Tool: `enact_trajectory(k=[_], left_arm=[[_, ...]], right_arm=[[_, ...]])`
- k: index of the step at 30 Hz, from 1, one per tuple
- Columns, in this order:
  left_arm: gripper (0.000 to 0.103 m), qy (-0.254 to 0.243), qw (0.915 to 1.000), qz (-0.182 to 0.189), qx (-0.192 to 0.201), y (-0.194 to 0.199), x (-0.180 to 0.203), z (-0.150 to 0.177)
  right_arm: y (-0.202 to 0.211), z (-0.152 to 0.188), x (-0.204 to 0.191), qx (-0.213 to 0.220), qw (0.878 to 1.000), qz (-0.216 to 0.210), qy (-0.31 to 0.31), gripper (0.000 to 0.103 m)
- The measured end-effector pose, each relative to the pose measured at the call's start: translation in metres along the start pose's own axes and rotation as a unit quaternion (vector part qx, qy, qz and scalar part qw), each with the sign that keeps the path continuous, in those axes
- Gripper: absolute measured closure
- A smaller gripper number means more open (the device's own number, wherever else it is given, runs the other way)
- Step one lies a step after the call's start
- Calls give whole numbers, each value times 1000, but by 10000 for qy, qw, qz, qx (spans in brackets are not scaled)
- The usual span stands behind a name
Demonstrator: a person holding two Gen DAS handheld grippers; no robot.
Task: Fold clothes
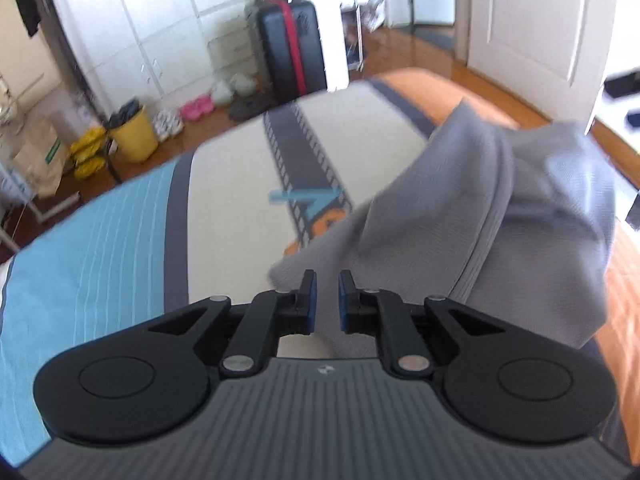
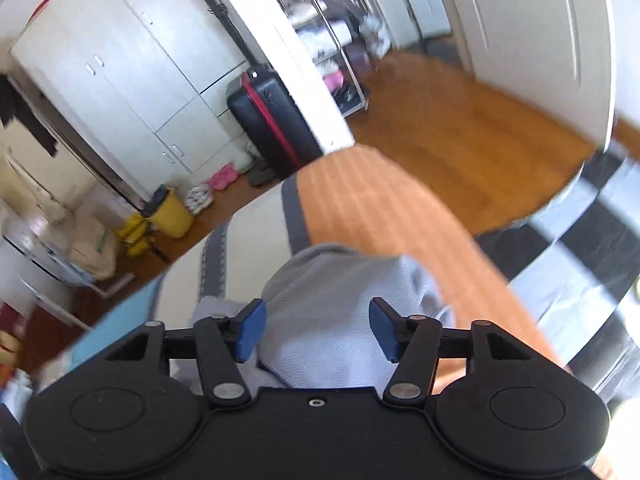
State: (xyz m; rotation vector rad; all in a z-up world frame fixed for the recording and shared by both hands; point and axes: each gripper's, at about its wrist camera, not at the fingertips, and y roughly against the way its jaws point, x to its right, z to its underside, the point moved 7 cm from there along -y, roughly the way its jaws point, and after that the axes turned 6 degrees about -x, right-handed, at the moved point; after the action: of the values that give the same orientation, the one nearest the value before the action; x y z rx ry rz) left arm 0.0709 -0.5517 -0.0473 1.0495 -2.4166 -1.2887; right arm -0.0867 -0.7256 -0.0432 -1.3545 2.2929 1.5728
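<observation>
A grey garment point(image 1: 460, 216) lies bunched on a bed point(image 1: 224, 216) whose cover runs in bands of blue, cream and orange, with a dark film-strip stripe down the middle; the cloth sits toward the orange side, one fold rising into a peak at the right of the left wrist view. The left claw point(image 1: 323, 300) hovers at the garment's near edge, its blue-padded fingers point(image 1: 311, 304) drawn close with a narrow gap between them, and the cloth appears behind that gap rather than pinched in it, so the claw reads as slightly parted and holding nothing. The right claw point(image 2: 317, 330) stands wide over the same garment point(image 2: 332, 312), its pads point(image 2: 250, 332) clear of the fabric on either side, gripping nothing. Beyond the bed (both views are blurred) a black suitcase point(image 1: 290, 46) with a red strap stands by white wardrobe doors point(image 1: 152, 20), a yellow bin point(image 1: 134, 134) and pink slippers point(image 1: 196, 107) rest on the wooden floor point(image 2: 460, 148), and a white door point(image 1: 532, 28) stands at the right
</observation>
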Motion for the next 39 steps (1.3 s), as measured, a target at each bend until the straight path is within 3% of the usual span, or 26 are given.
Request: enact_trajectory(k=[1,3,8,13,16,19,20,22,23,24,26,30,33,35,39], left_arm=[[82,-83,9999,20,133,4,4,-6],[62,-263,9989,95,376,11,14,-16],[53,-597,9944,706,521,16,45,-20],[42,-713,9896,1245,116,-14,69,-9],[35,-436,9845,1597,-586,-42,71,0],[27,-23,9834,1661,-723,-59,64,-1],[29,87,9833,1661,-733,-63,60,-2],[51,-110,9831,1691,-693,-62,62,-5],[72,-243,9827,1710,-668,-61,63,-7],[82,-540,9841,1611,-525,-56,65,-9],[92,-1052,9856,1293,-291,-46,69,-12],[99,-929,9920,816,-248,-28,50,-15],[99,-792,9951,528,252,-5,26,-20],[99,-480,9971,384,445,4,8,-22],[99,-110,9974,-147,692,16,-19,-22]], right_arm=[[-6,3,0,-87,10000,-38,-12,40],[-21,7,-1,-218,9997,-38,46,40],[-42,12,-2,-357,9988,-335,56,39],[-60,-2,2,-383,9970,-662,-127,39],[-65,-8,8,-309,9958,-850,-103,37],[-69,-14,27,-285,9948,-917,-351,36],[-70,-15,32,-285,9946,-921,-395,36],[-71,-15,38,-288,9949,-879,-392,31],[-72,-15,39,-313,9951,-855,-380,30],[-72,-14,39,-349,9950,-862,-370,29],[-72,-13,38,-432,9943,-904,-354,28],[-63,-10,25,-493,9943,-942,88,26],[-65,-7,21,-553,9949,-747,385,25],[-63,-8,20,-507,9961,-669,256,25],[-43,-13,5,-365,9924,-1173,119,25]])
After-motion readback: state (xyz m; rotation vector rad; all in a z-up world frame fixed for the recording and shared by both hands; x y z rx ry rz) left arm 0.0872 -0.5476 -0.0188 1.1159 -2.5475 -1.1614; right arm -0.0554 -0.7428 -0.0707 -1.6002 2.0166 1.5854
